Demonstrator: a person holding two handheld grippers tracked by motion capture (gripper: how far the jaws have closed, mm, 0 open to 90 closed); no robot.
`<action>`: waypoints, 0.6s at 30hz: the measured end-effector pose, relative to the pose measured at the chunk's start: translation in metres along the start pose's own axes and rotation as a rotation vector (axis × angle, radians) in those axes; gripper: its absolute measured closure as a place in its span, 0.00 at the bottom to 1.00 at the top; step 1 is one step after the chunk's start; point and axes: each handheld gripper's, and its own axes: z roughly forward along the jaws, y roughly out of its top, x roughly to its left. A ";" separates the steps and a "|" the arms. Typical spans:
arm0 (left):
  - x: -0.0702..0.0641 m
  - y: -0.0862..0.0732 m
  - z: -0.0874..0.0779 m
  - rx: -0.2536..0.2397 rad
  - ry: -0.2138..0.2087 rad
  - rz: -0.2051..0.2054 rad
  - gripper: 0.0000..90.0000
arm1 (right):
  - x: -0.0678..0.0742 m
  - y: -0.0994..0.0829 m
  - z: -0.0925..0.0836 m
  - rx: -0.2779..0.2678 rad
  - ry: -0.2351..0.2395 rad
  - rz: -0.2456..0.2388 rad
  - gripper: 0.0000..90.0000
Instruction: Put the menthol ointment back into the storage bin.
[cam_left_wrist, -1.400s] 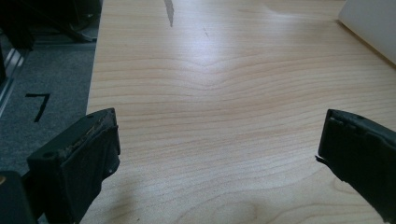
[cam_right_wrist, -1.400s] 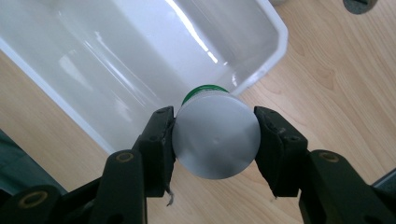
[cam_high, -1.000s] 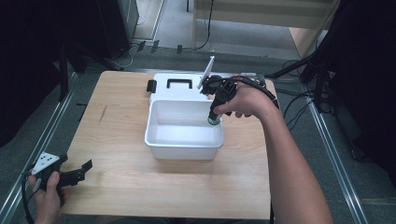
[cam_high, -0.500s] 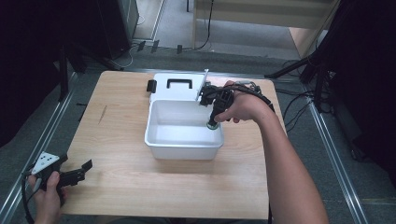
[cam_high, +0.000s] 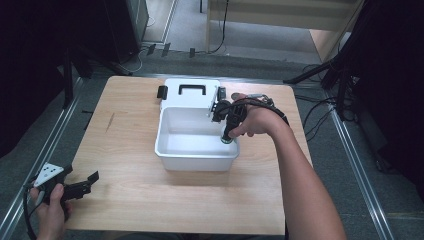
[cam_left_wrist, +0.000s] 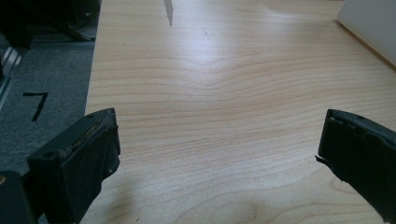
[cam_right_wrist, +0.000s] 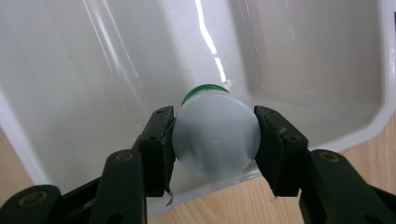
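Note:
A white plastic bin (cam_high: 170, 147) stands in the middle of the wooden table, with its lid (cam_high: 172, 97) lying flat behind it. My right gripper (cam_high: 226, 137) points down into the bin's right side, shut on a small white bottle with a green cap (cam_right_wrist: 215, 137). In the right gripper view both pads press on the bottle's round body, cap end toward the bin floor (cam_right_wrist: 116, 70). At the table's near left corner my left gripper (cam_high: 89, 182) stands open over bare wood, nothing between its fingers (cam_left_wrist: 88, 154).
The lid carries a black handle (cam_high: 192, 89) and black latches (cam_high: 162, 92). The table's left edge (cam_left_wrist: 91, 88) drops to grey carpet. Metal rails run along both sides of the table, and cables lie on the floor at the right.
My right gripper has sunk lower into the bin with the bottle still held. The left hand has stayed where it was.

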 end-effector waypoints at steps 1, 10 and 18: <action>0.000 0.000 0.000 0.000 -0.001 0.000 0.00 | 0.000 0.001 0.004 0.007 -0.003 -0.002 0.57; 0.000 0.000 0.000 0.002 -0.001 0.000 0.00 | 0.005 0.004 0.021 0.041 -0.035 -0.071 0.57; 0.000 0.000 0.000 0.004 -0.006 0.002 0.00 | 0.005 0.008 0.037 0.071 -0.054 -0.096 0.57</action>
